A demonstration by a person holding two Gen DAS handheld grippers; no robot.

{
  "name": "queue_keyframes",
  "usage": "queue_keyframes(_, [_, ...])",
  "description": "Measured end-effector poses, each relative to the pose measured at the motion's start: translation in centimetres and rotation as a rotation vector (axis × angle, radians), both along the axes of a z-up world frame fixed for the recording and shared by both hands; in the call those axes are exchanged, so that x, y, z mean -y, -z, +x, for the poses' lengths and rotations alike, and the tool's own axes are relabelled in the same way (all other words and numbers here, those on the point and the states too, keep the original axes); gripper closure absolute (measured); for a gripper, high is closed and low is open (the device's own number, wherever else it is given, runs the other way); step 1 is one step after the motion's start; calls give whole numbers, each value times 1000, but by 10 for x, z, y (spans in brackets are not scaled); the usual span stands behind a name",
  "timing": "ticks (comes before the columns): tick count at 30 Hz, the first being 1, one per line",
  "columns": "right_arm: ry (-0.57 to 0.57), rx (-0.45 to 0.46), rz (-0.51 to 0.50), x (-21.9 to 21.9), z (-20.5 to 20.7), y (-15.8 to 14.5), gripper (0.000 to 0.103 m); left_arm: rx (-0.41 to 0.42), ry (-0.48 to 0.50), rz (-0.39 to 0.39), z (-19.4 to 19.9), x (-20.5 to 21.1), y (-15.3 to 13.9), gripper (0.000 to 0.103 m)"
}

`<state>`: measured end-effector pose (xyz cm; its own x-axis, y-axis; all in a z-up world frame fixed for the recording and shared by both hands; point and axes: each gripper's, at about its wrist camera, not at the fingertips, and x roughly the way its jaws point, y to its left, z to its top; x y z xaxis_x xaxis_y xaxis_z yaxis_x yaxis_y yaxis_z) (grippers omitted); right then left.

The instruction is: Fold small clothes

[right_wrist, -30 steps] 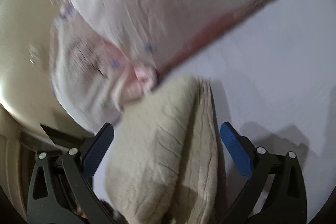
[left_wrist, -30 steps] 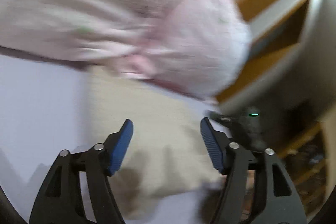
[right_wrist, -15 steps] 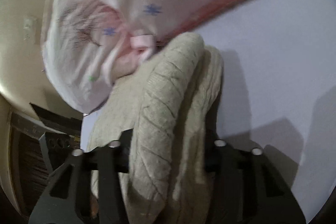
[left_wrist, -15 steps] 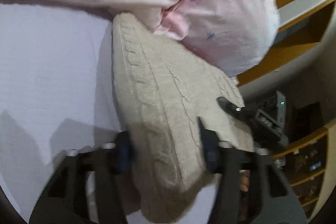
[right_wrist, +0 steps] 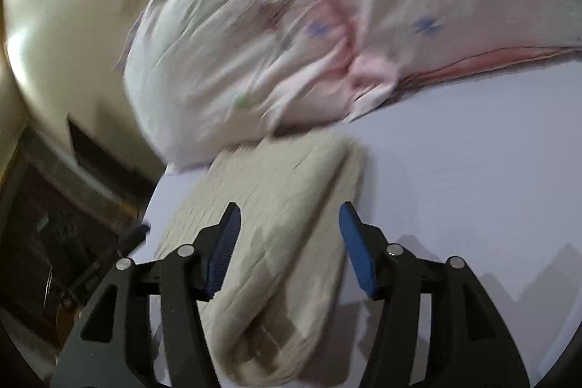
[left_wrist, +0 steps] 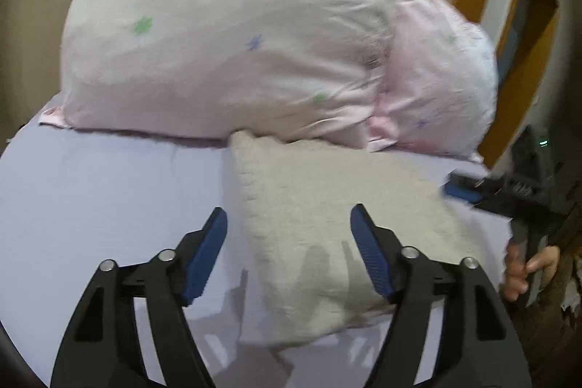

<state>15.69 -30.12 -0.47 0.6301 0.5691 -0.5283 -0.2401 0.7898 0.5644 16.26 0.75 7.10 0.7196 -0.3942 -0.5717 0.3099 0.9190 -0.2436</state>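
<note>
Folded beige cable-knit sweater point(left_wrist: 327, 228) lies on smooth lilac sheet point(left_wrist: 109, 191); left gripper point(left_wrist: 287, 253) and right gripper point(right_wrist: 289, 250) both spread wide, grasping nothing

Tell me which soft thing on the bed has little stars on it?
The pink pillow at the head of the bed. It has small blue and green star shapes printed on it. The folded beige sweater lying in front of it is plain knit, with no print.
</note>
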Motion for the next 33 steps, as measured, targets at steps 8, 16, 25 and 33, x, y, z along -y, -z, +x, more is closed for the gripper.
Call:
queue_keyframes(8, [92, -47, -51, -5, 11, 21, 92, -15, 134, 68, -3, 51, 17, 30])
queue_keyframes(16, [154, 138, -210, -7, -64, -17, 2, -73, 40, 55, -41, 17, 21, 16])
queue_keyframes(25, [206, 15, -489, -55, -113, 24, 2, -195, -107, 236, -53, 23, 58, 1])
queue_keyframes(33, [233, -86, -604, -85, -95, 51, 2, -224, -124, 336, -49, 33, 73, 1])
